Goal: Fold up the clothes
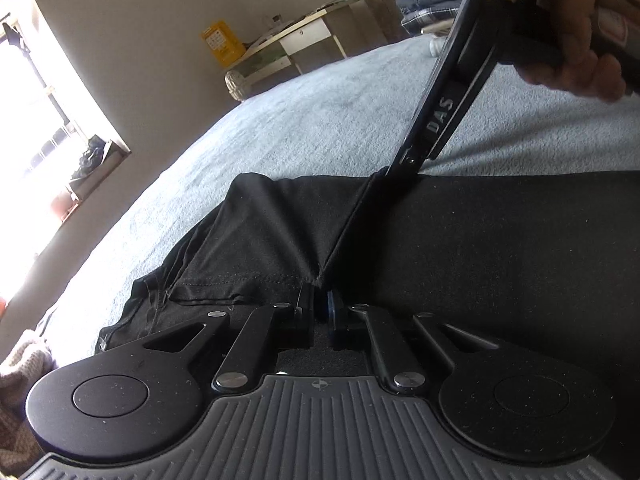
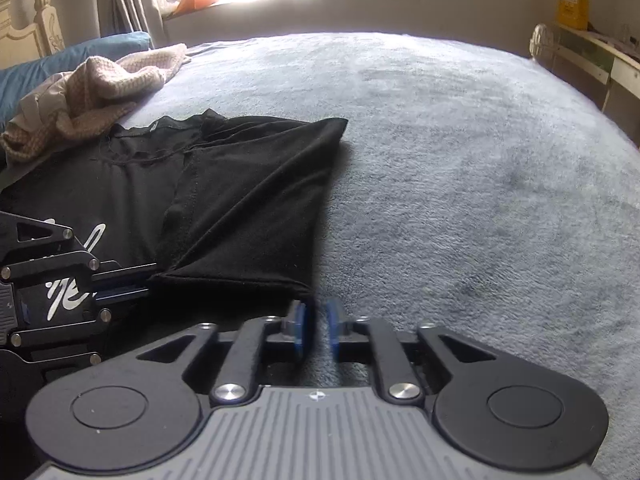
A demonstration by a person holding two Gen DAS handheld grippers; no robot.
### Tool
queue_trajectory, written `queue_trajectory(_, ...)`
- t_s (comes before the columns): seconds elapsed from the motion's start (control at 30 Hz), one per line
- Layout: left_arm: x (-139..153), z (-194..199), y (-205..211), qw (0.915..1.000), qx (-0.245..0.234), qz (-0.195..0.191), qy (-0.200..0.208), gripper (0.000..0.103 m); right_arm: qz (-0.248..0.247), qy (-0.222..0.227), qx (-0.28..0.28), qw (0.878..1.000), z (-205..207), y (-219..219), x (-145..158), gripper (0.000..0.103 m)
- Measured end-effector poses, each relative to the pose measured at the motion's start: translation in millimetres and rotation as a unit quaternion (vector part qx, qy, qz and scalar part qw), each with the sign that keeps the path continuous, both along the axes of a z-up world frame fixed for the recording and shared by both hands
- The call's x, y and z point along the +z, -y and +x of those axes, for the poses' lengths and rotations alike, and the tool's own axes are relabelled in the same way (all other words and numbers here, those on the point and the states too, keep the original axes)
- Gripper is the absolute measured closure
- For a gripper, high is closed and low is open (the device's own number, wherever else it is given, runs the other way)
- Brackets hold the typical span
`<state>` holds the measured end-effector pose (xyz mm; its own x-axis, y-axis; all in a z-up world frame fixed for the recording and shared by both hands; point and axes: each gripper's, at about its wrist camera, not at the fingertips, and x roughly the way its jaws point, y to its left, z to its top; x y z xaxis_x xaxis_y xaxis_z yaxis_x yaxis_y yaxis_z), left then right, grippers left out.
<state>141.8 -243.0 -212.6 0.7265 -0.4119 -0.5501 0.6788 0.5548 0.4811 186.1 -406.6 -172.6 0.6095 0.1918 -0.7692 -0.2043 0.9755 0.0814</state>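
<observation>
A black T-shirt [image 2: 248,188] with white lettering lies flat on the grey-blue bedspread [image 2: 460,160], one side folded inward along a straight crease. In the left wrist view the T-shirt [image 1: 480,260] fills the middle. My left gripper [image 1: 320,312] sits low at the near end of that crease, its jaws a narrow gap apart and not pressing on the cloth. From the right wrist view the left gripper [image 2: 136,280] points at the fold's corner. My right gripper [image 2: 318,320] is open over the bedspread just past the shirt's corner. It reaches down to the far hem [image 1: 394,170], held by a hand [image 1: 580,60].
A beige knit garment [image 2: 100,84] lies bunched by a blue pillow [image 2: 60,60] near the headboard [image 2: 24,32]. Folded clothes [image 1: 432,0] are stacked beyond the bed, beside a desk [image 1: 300,40] with a yellow box [image 1: 222,42]. Bare bedspread stretches right of the shirt.
</observation>
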Motion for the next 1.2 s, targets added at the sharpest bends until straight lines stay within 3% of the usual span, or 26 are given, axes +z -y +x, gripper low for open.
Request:
queue_trajectory(0.03, 2, -1, -3, 1.0000, 0.002, 0.000, 0.003, 0.080, -0.002, -0.008, -0.004, 1.000, 0, 2, 3, 0.065)
queue_trajectory(0.07, 5, -3, -8, 1.0000, -0.002, 0.000, 0.006, 0.069, -0.007, -0.014, -0.006, 1.000, 0, 5, 5, 0.062)
queue_trajectory(0.1, 9, -5, -14, 0.9999, -0.012, 0.000, 0.004, 0.065, -0.013, -0.016, -0.007, 1.000, -1, 6, 8, 0.060)
queue_trajectory(0.23, 28, 1, -39, 0.9984, -0.012, -0.045, -0.032, 0.064, -0.010, 0.005, -0.017, 1.000, -7, 15, 22, 0.061)
queue_trajectory(0.3, 36, 10, -48, 0.9947, 0.009, -0.087, -0.055, 0.063, 0.014, 0.023, -0.020, 0.999, -6, 15, 28, 0.065)
queue_trajectory(0.4, 42, 36, -43, 0.9823, 0.064, -0.152, -0.088, 0.064, 0.036, 0.042, -0.008, 0.998, 2, 4, 30, 0.068)
queue_trajectory(0.47, 41, 49, -30, 0.9785, 0.072, -0.169, -0.094, 0.064, 0.043, 0.051, 0.009, 0.998, 9, -10, 27, 0.082)
queue_trajectory(0.57, 32, 67, -9, 0.9808, 0.075, -0.144, -0.107, 0.063, 0.047, 0.053, 0.029, 0.997, 16, -24, 14, 0.082)
queue_trajectory(0.67, 15, 85, -8, 0.9790, 0.123, -0.114, -0.116, 0.062, 0.048, 0.028, 0.033, 0.998, 17, -26, -6, 0.083)
queue_trajectory(0.77, 17, 91, -27, 0.9696, 0.155, -0.138, -0.131, 0.050, 0.056, 0.037, 0.039, 0.997, 8, -21, -13, 0.083)
queue_trajectory(0.87, 21, 96, -41, 0.9621, 0.181, -0.152, -0.136, 0.050, 0.071, 0.042, 0.041, 0.996, 5, -16, -16, 0.083)
queue_trajectory(1.07, 56, 97, -14, 0.9765, 0.138, -0.147, -0.076, 0.050, 0.097, 0.059, 0.036, 0.993, 2, -10, -24, 0.083)
queue_trajectory(1.2, 43, 123, 30, 0.9865, 0.120, -0.088, -0.069, 0.050, 0.109, 0.068, 0.039, 0.991, 0, -5, -27, 0.083)
